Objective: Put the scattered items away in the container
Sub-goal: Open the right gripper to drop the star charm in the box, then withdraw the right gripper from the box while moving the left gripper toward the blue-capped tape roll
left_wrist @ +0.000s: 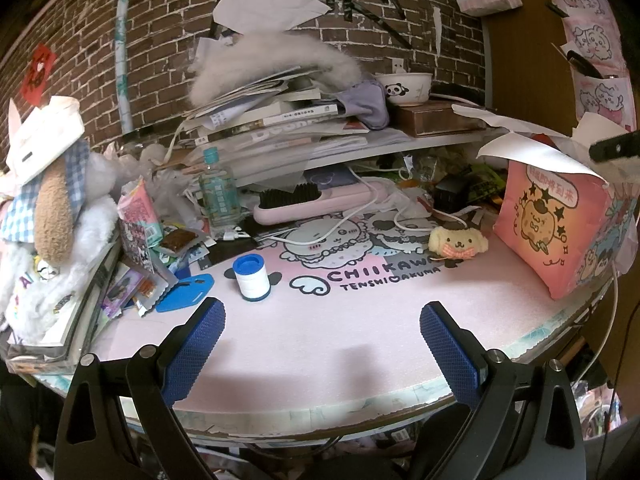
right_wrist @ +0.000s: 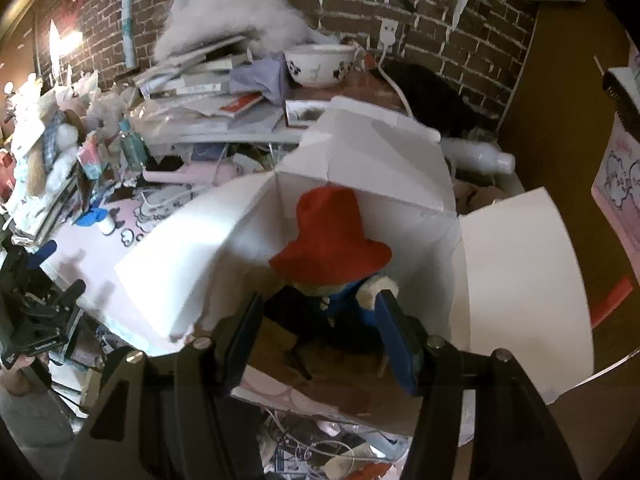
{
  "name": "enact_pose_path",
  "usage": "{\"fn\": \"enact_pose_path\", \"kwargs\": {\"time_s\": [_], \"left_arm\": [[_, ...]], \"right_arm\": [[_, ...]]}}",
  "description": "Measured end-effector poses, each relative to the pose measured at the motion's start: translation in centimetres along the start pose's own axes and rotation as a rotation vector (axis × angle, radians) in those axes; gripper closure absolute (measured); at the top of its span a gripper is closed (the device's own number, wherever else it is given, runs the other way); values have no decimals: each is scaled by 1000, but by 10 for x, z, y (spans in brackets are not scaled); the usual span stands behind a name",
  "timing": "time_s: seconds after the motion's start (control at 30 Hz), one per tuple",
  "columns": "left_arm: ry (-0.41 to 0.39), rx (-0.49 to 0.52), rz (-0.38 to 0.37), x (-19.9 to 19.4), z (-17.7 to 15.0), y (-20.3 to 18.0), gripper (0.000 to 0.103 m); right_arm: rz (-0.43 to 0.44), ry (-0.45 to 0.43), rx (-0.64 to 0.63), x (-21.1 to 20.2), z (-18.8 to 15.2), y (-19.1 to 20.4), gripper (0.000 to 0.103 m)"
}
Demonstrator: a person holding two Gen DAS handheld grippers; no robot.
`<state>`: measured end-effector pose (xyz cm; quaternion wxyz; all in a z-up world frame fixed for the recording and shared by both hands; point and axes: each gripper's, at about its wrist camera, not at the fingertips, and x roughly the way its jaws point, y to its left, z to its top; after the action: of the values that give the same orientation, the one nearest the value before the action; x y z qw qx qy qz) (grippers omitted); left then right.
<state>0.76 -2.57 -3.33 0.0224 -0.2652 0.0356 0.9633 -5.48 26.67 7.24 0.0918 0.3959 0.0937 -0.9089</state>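
With the right gripper (right_wrist: pixel 320 312) spread around the red-hatted plush bear (right_wrist: pixel 328 256) at 12 o'clock in the white box (right_wrist: pixel 520 272), lift straight out without snagging it.

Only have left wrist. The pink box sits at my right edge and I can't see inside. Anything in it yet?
Observer: Yes. A plush bear in a red hat and blue coat sits inside the box, whose white flaps are folded open.
Operator: Right tongs gripping it?
Observer: No. The right tongs stand open on either side of the bear, with a visible gap on one side.
Operator: Anything behind the box?
Observer: A white bottle lies on its side there.
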Motion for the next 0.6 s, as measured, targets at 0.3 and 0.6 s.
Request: {"fn": "enact_pose_path", "kwargs": {"time_s": [0.3,0.6], "left_arm": [[3,-22,12,2,-1,6,5],[7,-51,51,3,-3,23,5]], "right_arm": [[91,-336,-98,-56,-12,48,45],[216,-482,-197,-46,-48,126,6]]}}
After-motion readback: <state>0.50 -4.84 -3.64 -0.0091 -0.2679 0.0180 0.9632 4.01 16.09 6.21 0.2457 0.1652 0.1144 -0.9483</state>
